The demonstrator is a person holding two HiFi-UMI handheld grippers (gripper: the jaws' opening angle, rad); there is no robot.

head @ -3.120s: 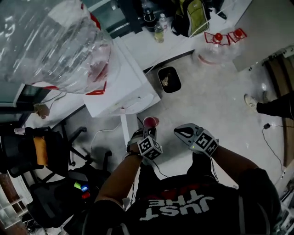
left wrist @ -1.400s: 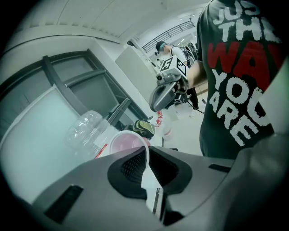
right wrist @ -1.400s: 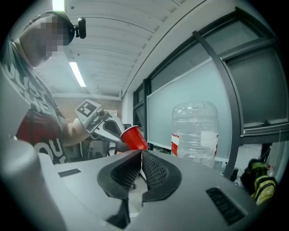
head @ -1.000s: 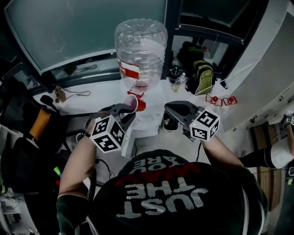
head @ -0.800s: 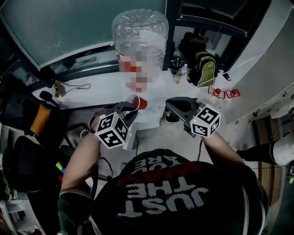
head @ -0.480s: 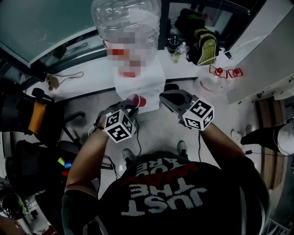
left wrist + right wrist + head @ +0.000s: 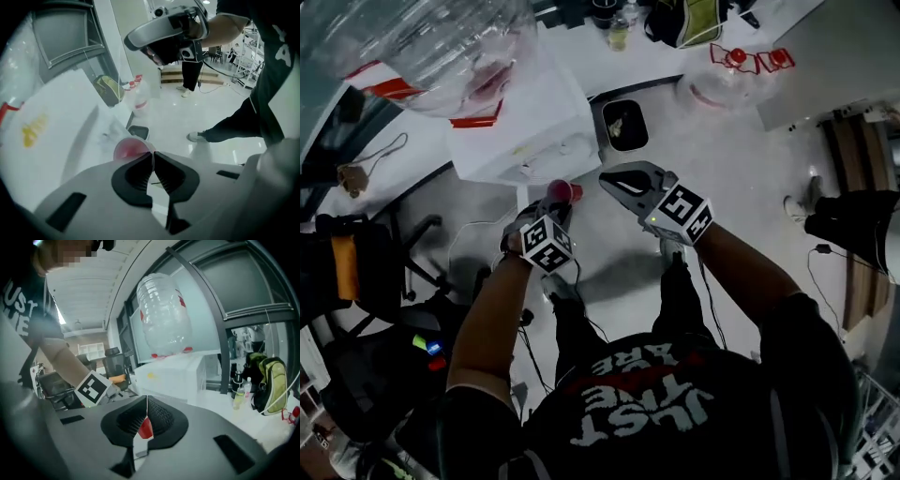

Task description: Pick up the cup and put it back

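Note:
A red plastic cup (image 7: 562,191) is pinched by its rim in my left gripper (image 7: 555,202), just in front of the white water dispenser (image 7: 520,131). In the left gripper view the jaws are shut on the cup's rim (image 7: 133,149), and the pink inside of the cup faces up beyond my left gripper (image 7: 152,154). My right gripper (image 7: 609,178) hovers beside the cup on its right, shut and empty. The right gripper view shows my right gripper (image 7: 146,399) with its tips touching. Behind them a strip of the red cup (image 7: 145,427) shows.
A big clear water bottle (image 7: 422,47) tops the dispenser. On the floor beyond it stand a black bin (image 7: 619,125) and a clear jug (image 7: 717,89). A backpack (image 7: 689,19) lies on the ledge. An office chair (image 7: 384,272) is at left, another person's leg (image 7: 853,220) at right.
Both grippers have come down in front of the dispenser, the left one still carrying the cup. The view has tipped down, so the bottle now sits at the upper left.

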